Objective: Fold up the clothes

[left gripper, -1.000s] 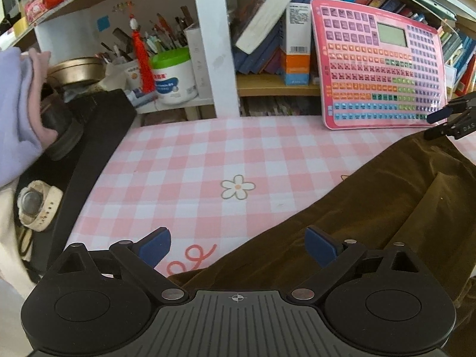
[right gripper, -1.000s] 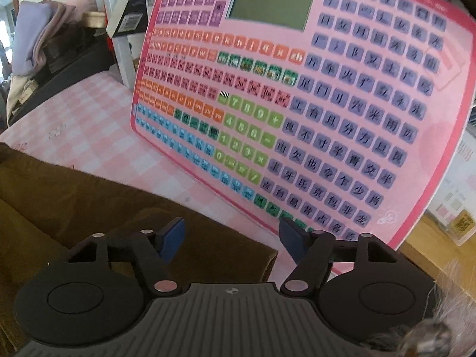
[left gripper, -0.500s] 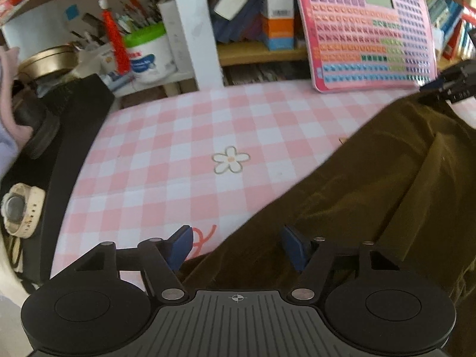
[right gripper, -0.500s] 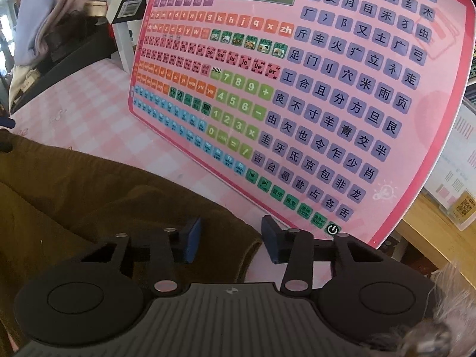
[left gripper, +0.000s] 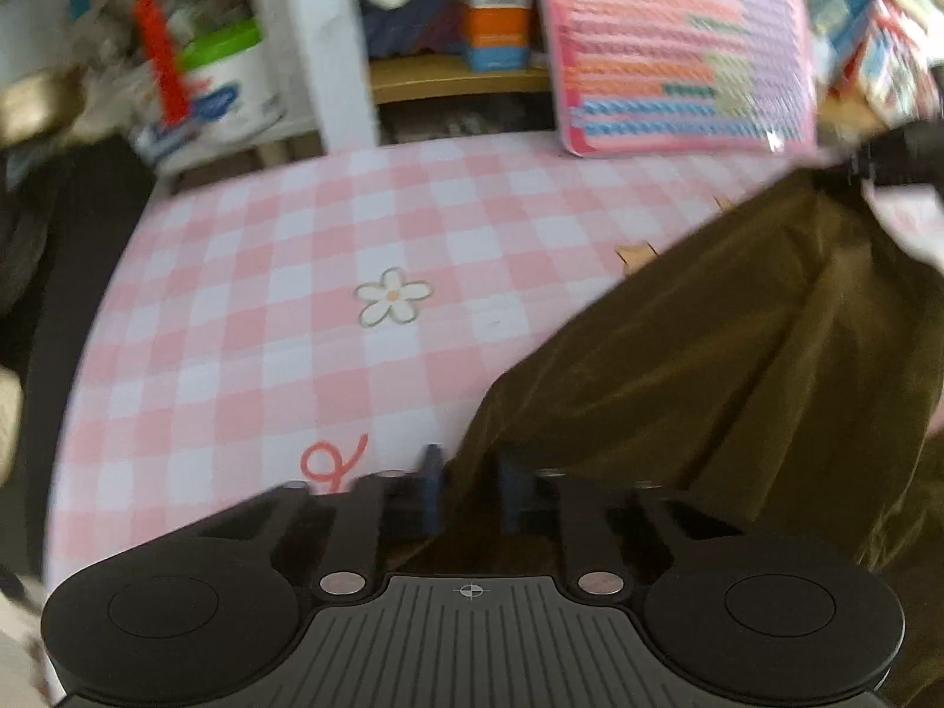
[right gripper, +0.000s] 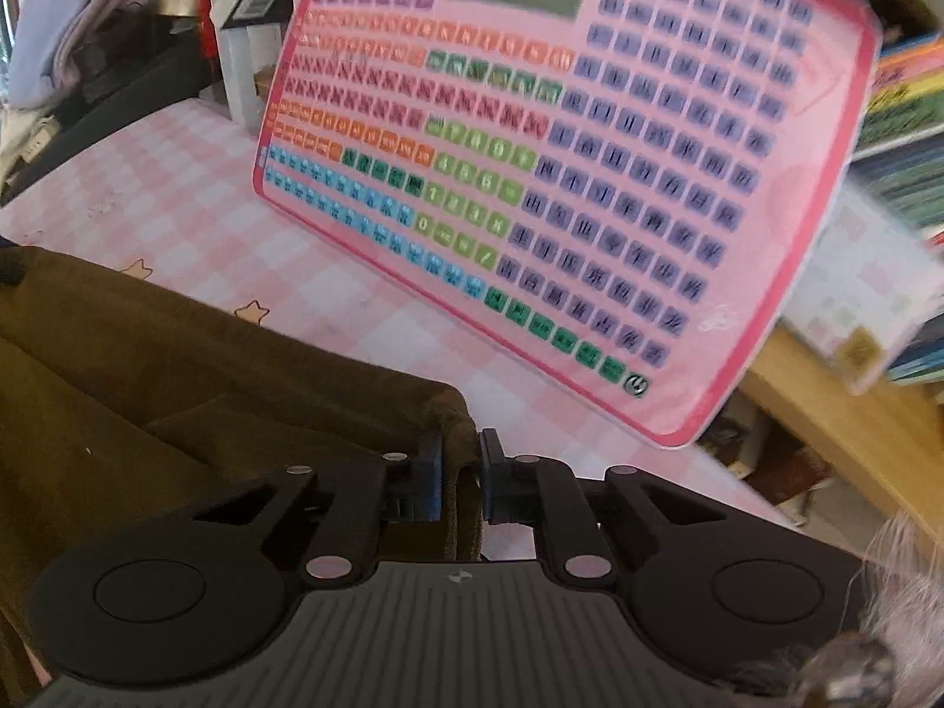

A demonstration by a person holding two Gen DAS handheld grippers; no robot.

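A: Left gripper (left gripper: 466, 487)?
B: Clamped on a near corner of the brown garment (left gripper: 737, 354), fingers (left gripper: 429, 489) drawn narrow with a ridge of fabric pinched between them. Blurred picture, but cloth plainly fills the gap.

A: Right gripper (right gripper: 460, 484)?
B: Closing on the far corner of the same garment (right gripper: 177, 389), fingers (right gripper: 429, 487) nearly together, a fold of brown cloth standing upright between the blue pads and pressed by both. Seen from the left wrist as a dark shape (left gripper: 902, 153) at the cloth's far right tip.

A: Garment's place?
B: Spread across the right half of the desk (left gripper: 265, 295), on a pink-and-white checked cover with a daisy print (left gripper: 392, 301) and a red squiggle (left gripper: 333, 460). Stretched between the two grips, creased lengthwise, near edge slightly off the surface by the left fingers.

A: Behind it?
B: Pink learning tablet (right gripper: 560, 165) with rows of coloured keys and a small grey screen, leaning tilted against the shelf, lower edge on the desk just beyond the cloth's far corner. Not touching the cloth as far as can be told.

A: Elsewhere?
B: White tub with green lid (left gripper: 227, 88) and a red tassel (left gripper: 156, 59) at the back left, books (left gripper: 495, 17) on a wooden shelf, lilac cloth (right gripper: 53, 41) piled far left. Bit of pale fuzzy sleeve (right gripper: 897, 619) at the right wrist's lower corner.
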